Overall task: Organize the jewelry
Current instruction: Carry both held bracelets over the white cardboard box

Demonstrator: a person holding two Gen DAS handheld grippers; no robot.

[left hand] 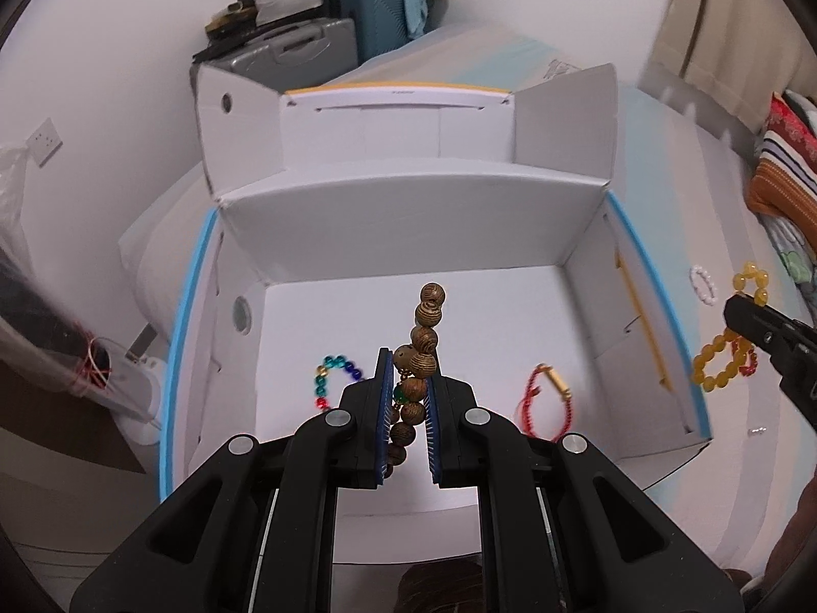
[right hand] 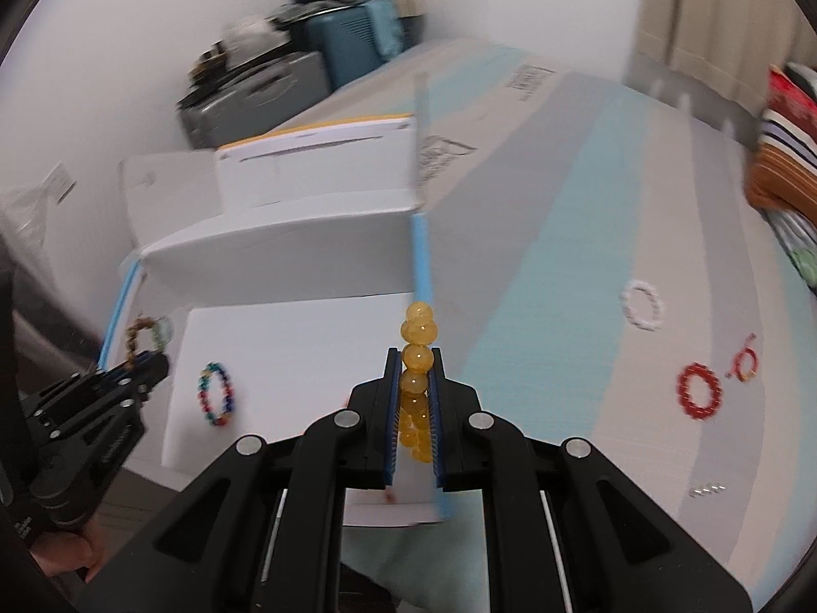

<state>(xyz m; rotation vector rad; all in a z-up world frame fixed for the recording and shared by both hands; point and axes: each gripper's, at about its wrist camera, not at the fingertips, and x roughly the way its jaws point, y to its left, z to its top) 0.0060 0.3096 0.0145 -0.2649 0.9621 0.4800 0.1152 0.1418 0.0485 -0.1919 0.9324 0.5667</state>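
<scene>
Over the open white box [left hand: 388,235], which sits on a bed with a pale blue and grey striped cover [right hand: 587,235], the left gripper [left hand: 408,383] is clamped on a wooden bead bracelet [left hand: 426,339]; several brown beads stand up past the fingertips and the rest of the loop hangs down between the pads. On the box floor below it lie a multicoloured bead bracelet [left hand: 334,375] to the left and a red cord bracelet [left hand: 549,401] to the right.

Further right, the right gripper [right hand: 414,357] is pinched shut on a yellow bead bracelet [right hand: 417,342], held above the blue-edged right wall of the box, roughly at the rim. From the left wrist view that bracelet hangs outside the box wall. Its picture is blurred, so the exact height over the rim cannot be judged.

Outside the box, on the bed cover, a white bead bracelet [right hand: 642,305], a red bead bracelet [right hand: 698,391] and a small red piece [right hand: 743,360] just beside it wait their turn, well apart from both grippers.

The step in hand looks like the carry-and-drop: two bracelets are lifted, two already lie inside. Next, the left gripper probably needs only to lower a little over bare floor between the two resting bracelets and spread its fingers. The right one likely has to cross the wall first, then release clear of the red cord bracelet, so the loops do not tangle.
</scene>
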